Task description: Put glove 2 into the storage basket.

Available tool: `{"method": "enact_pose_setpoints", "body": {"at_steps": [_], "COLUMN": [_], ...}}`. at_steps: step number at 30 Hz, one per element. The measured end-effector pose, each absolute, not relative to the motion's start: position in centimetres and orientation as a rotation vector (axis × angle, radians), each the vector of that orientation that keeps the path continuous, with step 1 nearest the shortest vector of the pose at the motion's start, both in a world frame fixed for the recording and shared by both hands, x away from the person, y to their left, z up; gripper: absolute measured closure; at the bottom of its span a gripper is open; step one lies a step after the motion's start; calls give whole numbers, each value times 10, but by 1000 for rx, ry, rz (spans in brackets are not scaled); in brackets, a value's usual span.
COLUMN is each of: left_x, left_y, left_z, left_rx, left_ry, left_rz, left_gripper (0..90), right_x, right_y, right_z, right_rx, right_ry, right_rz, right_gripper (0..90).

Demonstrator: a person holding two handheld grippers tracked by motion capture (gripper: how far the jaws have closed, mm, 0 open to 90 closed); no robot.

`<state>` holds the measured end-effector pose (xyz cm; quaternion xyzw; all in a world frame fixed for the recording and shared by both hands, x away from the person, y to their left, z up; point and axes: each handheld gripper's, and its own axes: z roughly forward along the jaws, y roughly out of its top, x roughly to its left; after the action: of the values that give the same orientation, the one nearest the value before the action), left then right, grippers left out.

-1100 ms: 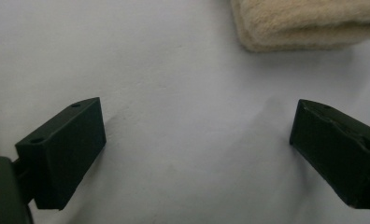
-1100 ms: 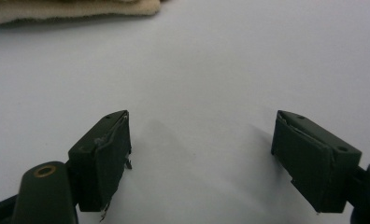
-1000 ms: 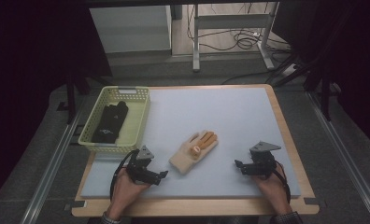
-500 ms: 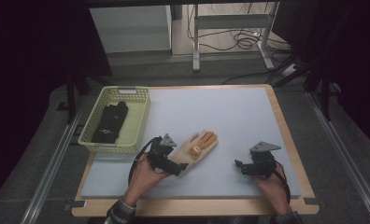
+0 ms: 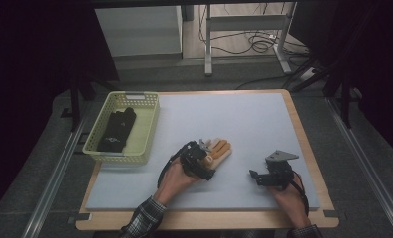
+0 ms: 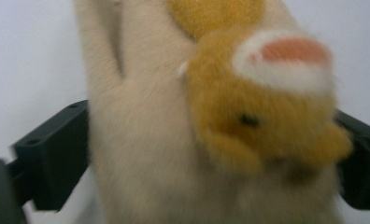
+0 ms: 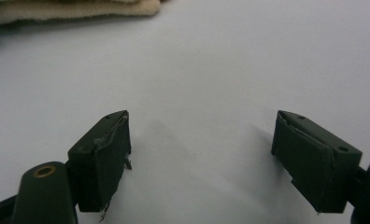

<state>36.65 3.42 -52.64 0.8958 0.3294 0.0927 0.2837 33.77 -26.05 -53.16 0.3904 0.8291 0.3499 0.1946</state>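
Surface: pale grey-blue mat [image 5: 244, 129] on a wooden table [image 5: 311, 148]; dark floor around it, metal rails along both sides. Behind the table: a white cabinet [image 5: 137, 32], a metal frame's legs, loose cables on the floor.

Left of mat: yellow-green mesh basket [image 5: 147, 131] holding a black glove [image 5: 116, 130], lying flat inside.

Centre: plush glove [image 5: 219, 150], cream with orange fingers, flat on the mat. Left gripper [image 5: 204, 163], held in the left hand [image 5: 172, 181] with plaid cuff, is at the glove's near end. Left gripper view: cream plush [image 6: 141, 158] sits between the two black jaws, one at each side; jaws are apart, and whether they press the fabric I cannot tell. This view also shows an orange patch with a white-and-pink spot and a small dark dot, detail too small to read from above.

Right: right gripper [image 5: 256, 177] rests low on bare mat, well apart from the glove, grey plate on top, right hand [image 5: 290, 196] behind it. Right gripper view: jaws wide apart over bare mat [image 7: 211, 70], nothing between; a cream edge of the glove [image 7: 75, 11] at upper left
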Motion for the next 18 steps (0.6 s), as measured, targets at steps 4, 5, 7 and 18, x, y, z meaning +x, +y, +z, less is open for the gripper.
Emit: {"method": "enact_pose_setpoints", "body": {"at_steps": [4, 5, 7, 18], "left_x": [364, 363, 362, 362], "left_y": [37, 38, 39, 55], "left_z": [-523, -522, -520, -498], "left_rx": [2382, 2386, 2398, 2371], "left_ry": [850, 845, 836, 827], "left_rz": [237, 233, 222, 226], "left_gripper": [347, 394, 472, 696], "right_x": [338, 338, 338, 338], "right_y": [-260, -260, -260, -260], "right_z": [-532, -532, -532, -532], "right_rx": [1095, 1095, 1094, 1098], "right_ry": [2325, 2325, 2325, 2324], "right_rz": [980, 980, 980, 981], "right_gripper": [192, 192, 192, 192]}}
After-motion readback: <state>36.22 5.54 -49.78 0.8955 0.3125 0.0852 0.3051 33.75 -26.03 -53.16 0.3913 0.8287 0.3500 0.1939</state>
